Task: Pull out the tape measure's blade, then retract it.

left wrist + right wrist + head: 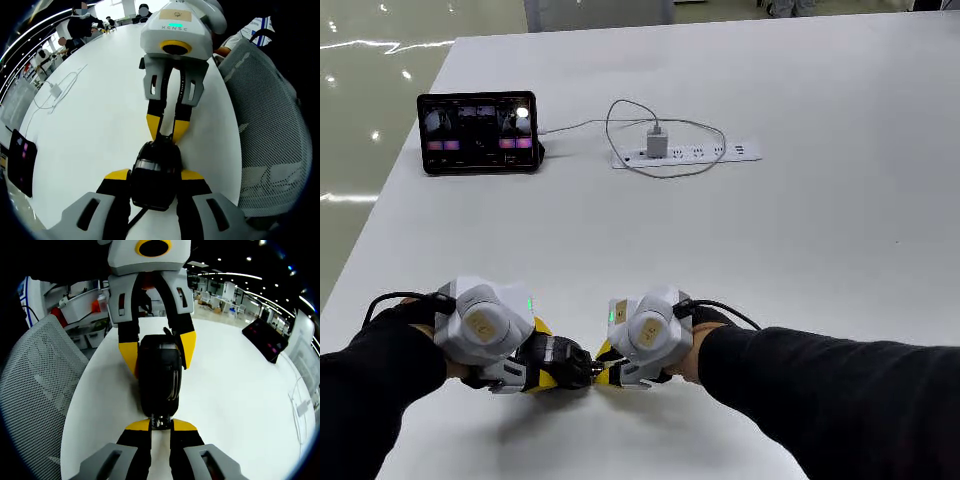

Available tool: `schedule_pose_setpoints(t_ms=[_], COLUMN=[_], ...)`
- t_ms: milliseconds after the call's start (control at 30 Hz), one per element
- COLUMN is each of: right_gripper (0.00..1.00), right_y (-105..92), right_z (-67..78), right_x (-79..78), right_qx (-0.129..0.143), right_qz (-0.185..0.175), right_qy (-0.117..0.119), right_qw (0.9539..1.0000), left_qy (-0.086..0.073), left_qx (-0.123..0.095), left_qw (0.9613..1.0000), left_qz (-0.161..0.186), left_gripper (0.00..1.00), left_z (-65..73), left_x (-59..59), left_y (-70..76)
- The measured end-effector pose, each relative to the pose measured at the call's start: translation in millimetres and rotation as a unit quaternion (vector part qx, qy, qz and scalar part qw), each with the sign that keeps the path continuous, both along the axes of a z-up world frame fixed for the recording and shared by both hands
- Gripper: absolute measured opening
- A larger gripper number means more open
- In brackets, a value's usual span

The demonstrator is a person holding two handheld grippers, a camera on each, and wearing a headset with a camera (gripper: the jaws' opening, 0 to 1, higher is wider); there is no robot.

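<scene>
Tape measure (159, 375) sits within left gripper (155, 176) (right gripper (161, 425) pinches its tip).

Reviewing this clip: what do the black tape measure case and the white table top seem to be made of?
Black tape measure case: probably moulded plastic, perhaps rubber-coated. It is dark, with a soft sheen along its rounded edges. White table top: likely smooth matte laminate or painted board. Its colour is even, with only faint reflections and no visible grain.

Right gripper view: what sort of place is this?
Probably an open-plan office or lab: a long white table, a mesh office chair, and a tablet plugged into a power strip.
</scene>
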State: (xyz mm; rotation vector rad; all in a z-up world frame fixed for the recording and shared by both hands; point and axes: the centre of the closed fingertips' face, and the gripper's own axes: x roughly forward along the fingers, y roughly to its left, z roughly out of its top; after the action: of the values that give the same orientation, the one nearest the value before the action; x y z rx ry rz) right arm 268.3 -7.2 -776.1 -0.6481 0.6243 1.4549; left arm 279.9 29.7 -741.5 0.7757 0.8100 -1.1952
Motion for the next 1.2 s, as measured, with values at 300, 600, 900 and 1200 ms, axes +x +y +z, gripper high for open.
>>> schedule_pose_setpoints(t_ms=[300,600,900,1200], right_gripper=[0.10,0.10,0.10,0.10], right_y=[-2.8,-8.8,-13.1,-19.1], right_z=[-0.4,0.1,-0.4,-1.0], right_x=[0.0,-0.8,-0.7,-1.1], right_qx=[-0.008,-0.014,-0.020,-0.024], right_qz=[-0.003,0.002,0.004,0.003], right_qy=[0.010,0.010,0.008,0.010], right_qw=[0.9999,0.9998,0.9998,0.9997], left_qy=[-0.002,-0.002,-0.001,-0.002], left_qx=[-0.004,-0.005,-0.010,-0.012], left_qw=[1.0000,1.0000,0.9999,0.9999], left_qz=[0.002,0.005,0.006,0.008], left_gripper=[0.30,0.30,0.30,0.30], left_z=[0.1,-0.3,-0.6,-0.6], left_x=[0.1,-0.2,-0.2,-1.0], left_y=[0.2,-0.6,-1.3,-1.9])
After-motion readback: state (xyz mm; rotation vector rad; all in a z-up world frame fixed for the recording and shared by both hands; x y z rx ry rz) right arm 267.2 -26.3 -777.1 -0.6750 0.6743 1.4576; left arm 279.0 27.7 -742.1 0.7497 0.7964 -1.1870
